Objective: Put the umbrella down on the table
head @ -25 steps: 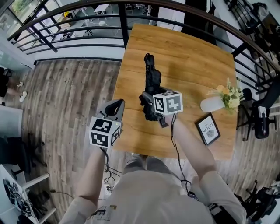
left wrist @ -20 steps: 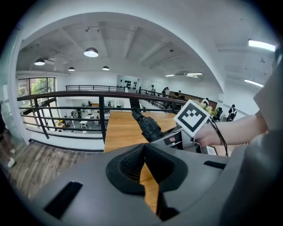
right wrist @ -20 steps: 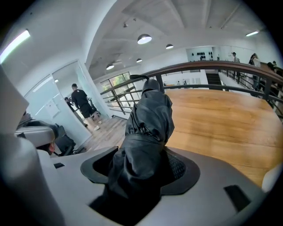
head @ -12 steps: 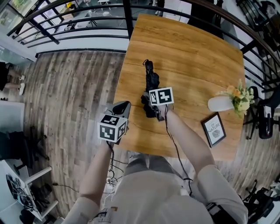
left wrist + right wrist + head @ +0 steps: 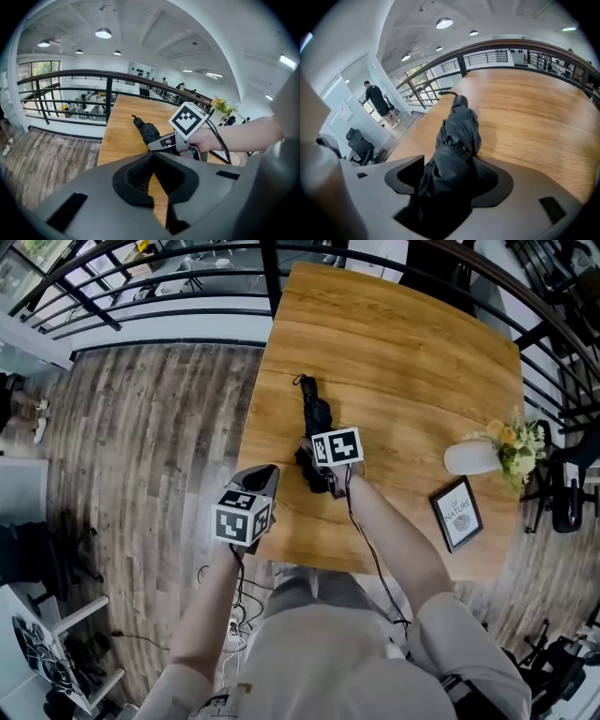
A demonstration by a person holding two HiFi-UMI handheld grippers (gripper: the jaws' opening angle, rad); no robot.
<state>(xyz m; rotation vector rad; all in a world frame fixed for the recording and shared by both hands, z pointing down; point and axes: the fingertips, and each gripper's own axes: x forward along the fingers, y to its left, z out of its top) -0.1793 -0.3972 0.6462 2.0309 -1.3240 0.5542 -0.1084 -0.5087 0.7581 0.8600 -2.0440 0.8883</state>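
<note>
A black folded umbrella (image 5: 312, 415) lies lengthwise at the left part of the wooden table (image 5: 412, 362), its tip pointing away from me. My right gripper (image 5: 322, 452) is shut on its near, bunched end; in the right gripper view the dark fabric (image 5: 457, 133) fills the space between the jaws (image 5: 449, 169). Whether the umbrella rests fully on the wood I cannot tell. My left gripper (image 5: 264, 474) hovers at the table's near left edge, shut and with nothing in it. From the left gripper view (image 5: 152, 159) I see the umbrella (image 5: 146, 131) and the right gripper (image 5: 165, 142) ahead.
A white vase (image 5: 472, 458) with flowers (image 5: 514, 440) and a framed picture (image 5: 457, 514) stand at the table's right side. A black railing (image 5: 169, 277) runs behind the table. Wooden floor (image 5: 150, 446) lies to the left. A person (image 5: 375, 98) stands far off.
The right gripper has carried the umbrella lower and slightly left, toward the tabletop. The left gripper has stayed near the table's front left edge, still shut.
</note>
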